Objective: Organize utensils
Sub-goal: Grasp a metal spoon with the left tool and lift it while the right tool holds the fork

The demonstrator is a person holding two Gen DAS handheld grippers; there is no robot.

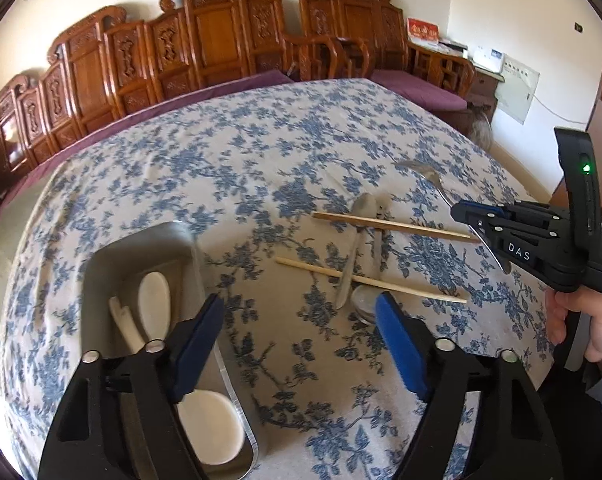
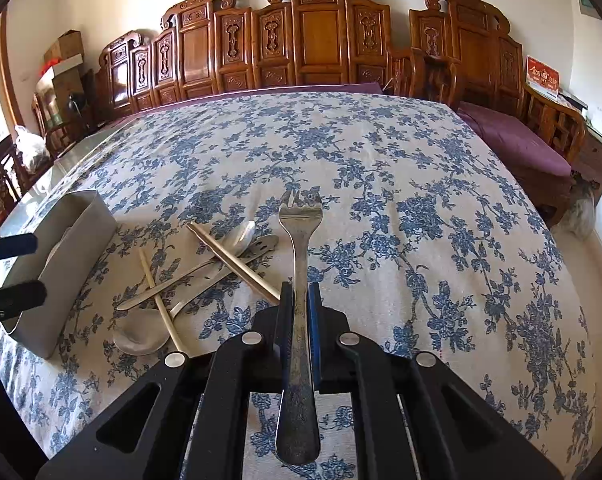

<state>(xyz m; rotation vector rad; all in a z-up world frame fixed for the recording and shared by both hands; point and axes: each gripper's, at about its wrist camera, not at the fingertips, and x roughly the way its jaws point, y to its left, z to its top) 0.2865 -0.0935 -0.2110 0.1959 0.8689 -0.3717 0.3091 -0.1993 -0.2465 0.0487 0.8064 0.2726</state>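
Note:
My right gripper is shut on a metal fork, held above the cloth with its tines pointing away and its handle running back between the pads. In the left wrist view that gripper and the fork hang at the right. My left gripper is open with nothing between its blue pads, beside a grey metal tray holding two white ceramic spoons. On the cloth ahead lie two wooden chopsticks crossed over two metal spoons. The right wrist view shows this pile left of the fork.
A blue floral cloth covers the table. Carved wooden benches with purple cushions stand behind it and to the right. A person's hand holds the right gripper's grip. In the right wrist view the tray stands at the left edge.

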